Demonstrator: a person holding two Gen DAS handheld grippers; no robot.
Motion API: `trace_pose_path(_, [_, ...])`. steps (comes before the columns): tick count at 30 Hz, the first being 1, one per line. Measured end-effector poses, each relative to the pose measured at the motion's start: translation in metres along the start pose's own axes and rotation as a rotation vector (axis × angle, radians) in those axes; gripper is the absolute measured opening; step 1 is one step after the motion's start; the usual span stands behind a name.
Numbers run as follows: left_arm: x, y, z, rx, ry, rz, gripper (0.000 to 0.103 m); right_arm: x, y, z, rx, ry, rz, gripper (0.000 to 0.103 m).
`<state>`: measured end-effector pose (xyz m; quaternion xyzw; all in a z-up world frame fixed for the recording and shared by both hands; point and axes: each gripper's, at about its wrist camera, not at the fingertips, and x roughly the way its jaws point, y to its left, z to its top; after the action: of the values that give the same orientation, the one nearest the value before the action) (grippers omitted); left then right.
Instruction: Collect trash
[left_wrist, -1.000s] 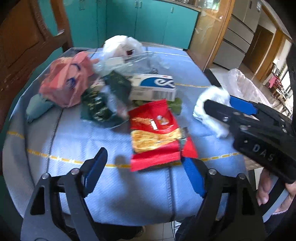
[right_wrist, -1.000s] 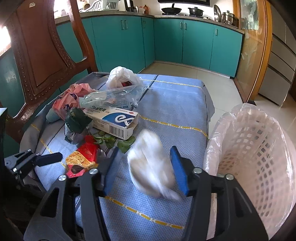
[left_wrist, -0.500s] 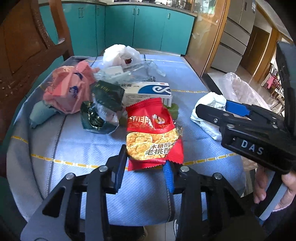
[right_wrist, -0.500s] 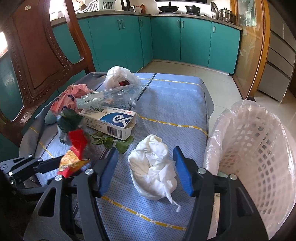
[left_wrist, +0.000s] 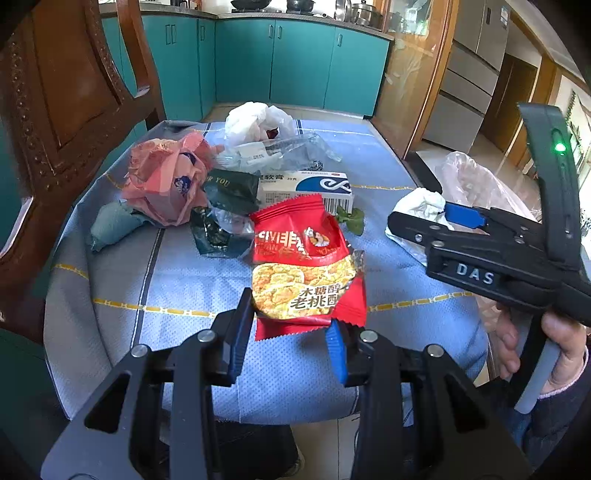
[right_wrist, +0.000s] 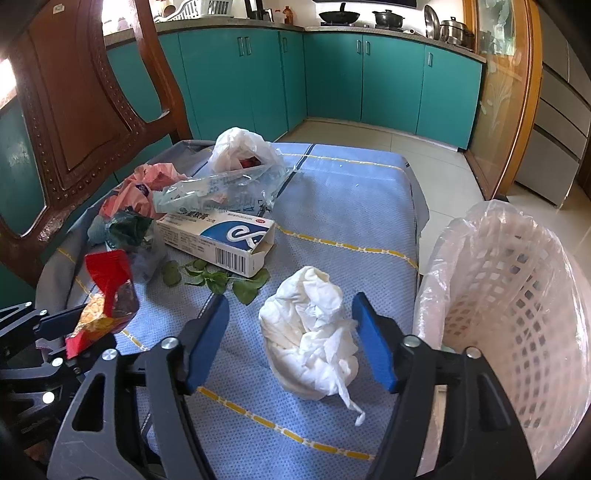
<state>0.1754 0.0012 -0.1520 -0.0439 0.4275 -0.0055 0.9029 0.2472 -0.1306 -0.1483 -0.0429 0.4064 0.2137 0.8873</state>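
My left gripper (left_wrist: 290, 314) is shut on the lower edge of a red snack wrapper (left_wrist: 306, 266), which it holds just above the blue tablecloth (left_wrist: 155, 266). The right wrist view shows the same wrapper (right_wrist: 105, 299) at the left, in that gripper (right_wrist: 70, 332). A crumpled white tissue (right_wrist: 314, 332) lies on the cloth between the jaws of my right gripper (right_wrist: 290, 299). Those jaws are opening and their blue pads (right_wrist: 373, 343) stand clear of the tissue. In the left wrist view, the right gripper (left_wrist: 424, 221) hangs over the tissue (left_wrist: 417, 206).
A white lattice bin (right_wrist: 509, 295) with a plastic liner stands off the table's right edge. Farther back lie a medicine box (right_wrist: 218, 240), green leaves (right_wrist: 218, 280), a dark green wrapper (left_wrist: 229, 192), a pink bag (left_wrist: 166, 181), clear plastic (right_wrist: 218, 188) and a white bag (right_wrist: 240, 147). A wooden chair (left_wrist: 62, 110) stands at the left.
My left gripper shut on the red wrapper and lifted it off the cloth. The right gripper let the tissue drop onto the table and its jaws spread wider.
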Motion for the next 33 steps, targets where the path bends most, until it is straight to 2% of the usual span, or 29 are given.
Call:
trace_pose_path(7, [-0.005,-0.001,-0.001,0.006,-0.013,-0.012,0.037,0.011,0.012,-0.002,-0.056,-0.002,-0.050,0.070])
trace_pose_path(9, [-0.007,-0.001,-0.001,0.006,-0.017,-0.012,0.037,0.011,0.015,-0.003,-0.063,-0.019,-0.051,0.066])
trace_pose_path(11, [-0.007,0.000,-0.001,0.003,-0.020,-0.010,0.037,0.009,0.017,-0.003,-0.077,-0.026,-0.040,0.053])
trace_pose_path(16, [-0.009,0.002,-0.002,0.002,-0.026,-0.009,0.037,0.008,0.019,-0.003,-0.094,-0.030,-0.040,0.029])
trace_pose_path(20, [-0.014,0.002,-0.002,0.003,-0.039,-0.014,0.037,0.001,0.012,-0.001,-0.058,-0.046,-0.013,0.026])
trace_pose_path(33, [-0.036,0.001,0.009,-0.005,-0.112,-0.035,0.037,-0.037,-0.008,0.003,0.020,-0.151,0.056,0.026])
